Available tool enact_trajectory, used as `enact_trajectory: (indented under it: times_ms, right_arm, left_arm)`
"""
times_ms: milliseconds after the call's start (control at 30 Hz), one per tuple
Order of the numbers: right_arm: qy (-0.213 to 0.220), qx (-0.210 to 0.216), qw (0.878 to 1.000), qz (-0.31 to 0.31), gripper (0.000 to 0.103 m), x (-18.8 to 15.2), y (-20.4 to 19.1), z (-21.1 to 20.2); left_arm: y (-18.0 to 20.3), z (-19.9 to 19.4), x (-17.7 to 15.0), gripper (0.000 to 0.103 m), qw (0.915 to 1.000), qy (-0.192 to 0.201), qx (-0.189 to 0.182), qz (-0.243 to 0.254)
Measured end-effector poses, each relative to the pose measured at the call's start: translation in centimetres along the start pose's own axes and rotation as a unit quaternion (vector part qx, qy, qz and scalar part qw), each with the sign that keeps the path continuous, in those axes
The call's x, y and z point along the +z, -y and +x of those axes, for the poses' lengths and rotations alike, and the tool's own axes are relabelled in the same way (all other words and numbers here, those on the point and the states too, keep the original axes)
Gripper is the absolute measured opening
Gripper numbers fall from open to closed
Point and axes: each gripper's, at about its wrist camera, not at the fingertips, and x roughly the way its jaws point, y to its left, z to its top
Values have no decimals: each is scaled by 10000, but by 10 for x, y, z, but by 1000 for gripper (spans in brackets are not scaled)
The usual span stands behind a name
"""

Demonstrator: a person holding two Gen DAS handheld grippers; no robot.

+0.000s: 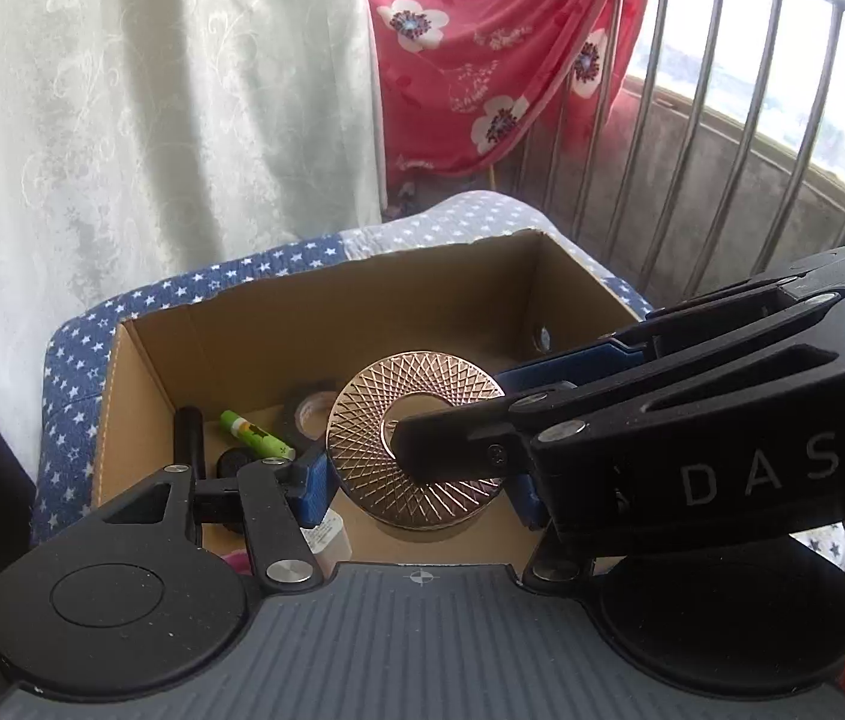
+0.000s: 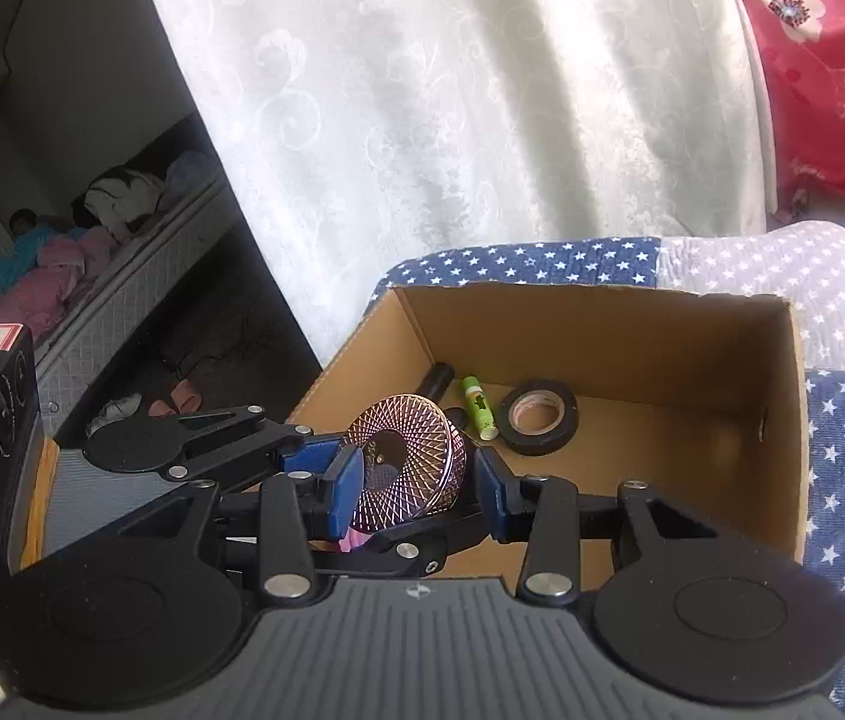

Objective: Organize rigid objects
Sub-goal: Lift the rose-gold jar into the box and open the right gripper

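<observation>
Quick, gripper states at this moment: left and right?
Left gripper: closed on the patterned metal disc, by its edges.
Right gripper: closed on the same disc.

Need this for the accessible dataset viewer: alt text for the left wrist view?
Two hand-held tools grip a round patterned metal disc with a centre hole, above an open cardboard box: the left tool by its edges, the right tool from the right. The box holds a green tube and black tape.

"DAS" on the right tool (image 1: 452,414)
</observation>
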Motion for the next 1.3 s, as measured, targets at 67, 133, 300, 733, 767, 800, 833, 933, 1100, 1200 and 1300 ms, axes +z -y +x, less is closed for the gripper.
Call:
enact_trajectory:
  times_ms: [67,133,300,733,767,800,833,933,1100,1200,1300]
  right_arm:
    - [-272,-5,9996,104,44,10,15,17]
    - [-538,-12,9984,171,44,17,29,34]
    - [-1016,-15,9941,373,44,25,57,66]
    - [-1370,-177,9895,430,43,31,82,104]
    - [-1308,-193,9904,417,43,31,81,100]
    - [-1239,-202,9913,396,43,32,79,96]
    - [-1151,-205,9924,377,43,33,77,90]
    - [-728,-158,9966,345,43,33,69,58]
    - [113,91,9995,282,43,12,47,-18]
    - [545,186,9982,177,43,-7,31,-63]
    - [927,252,9954,40,43,-30,11,-101]
  left_arm:
    - [-1,14,1,55,9996,-266,-2,-56]
    - [-6,29,5,55,9983,-534,-50,-229]
    - [-16,58,14,55,9928,-1051,-39,-576]
    - [-20,68,16,62,9898,-1247,-6,-692]
    - [-20,65,15,62,9900,-1229,-23,-696]
    - [-19,59,14,62,9907,-1180,-14,-676]
    - [-17,52,13,62,9920,-1097,2,-626]
    - [-14,23,6,62,9951,-868,-98,-458]
    - [-16,-40,-16,64,9987,-428,-193,-177]
    - [-25,-79,-36,66,9995,-105,-237,-171]
    - [-36,-111,-61,67,9991,245,-139,-332]
